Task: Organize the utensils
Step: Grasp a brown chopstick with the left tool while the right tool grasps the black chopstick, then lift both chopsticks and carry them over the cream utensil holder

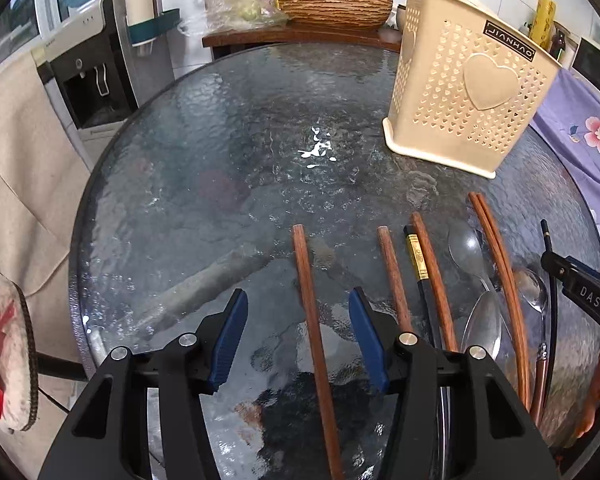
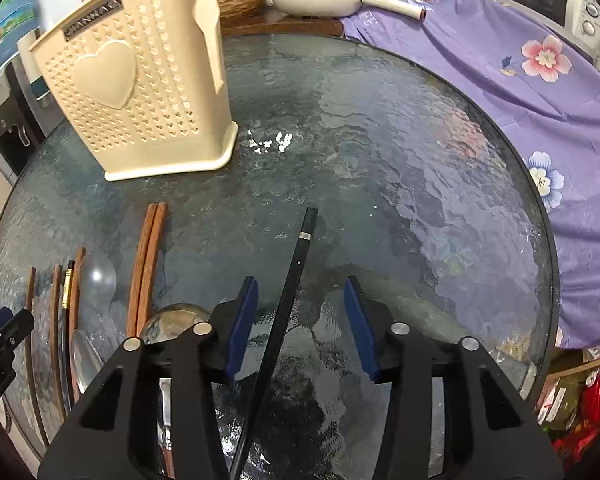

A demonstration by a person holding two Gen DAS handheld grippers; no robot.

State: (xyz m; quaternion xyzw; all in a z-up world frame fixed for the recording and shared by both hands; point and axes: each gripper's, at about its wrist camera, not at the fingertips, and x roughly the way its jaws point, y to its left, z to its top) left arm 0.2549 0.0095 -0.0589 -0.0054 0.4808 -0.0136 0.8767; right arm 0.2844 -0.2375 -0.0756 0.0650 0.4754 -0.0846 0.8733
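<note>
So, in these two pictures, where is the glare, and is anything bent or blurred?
Left wrist view: white glare patch on the glass table just left of the cream basket; the fisheye curves the table rim. Right wrist view: similar glare right of the basket's base; its label reads blurred; the corners are dark.

Table (image 1: pixel 220 152): rippled glass, glossy;
Holder (image 1: pixel 460 92): cream perforated plastic, matt;
Chopsticks (image 1: pixel 314 320): reddish wood, smooth;
Spoons (image 1: pixel 466 246): polished metal;
Cloth (image 2: pixel 520 92): purple floral fabric;
Gripper pads (image 1: pixel 230 340): ribbed blue
</note>
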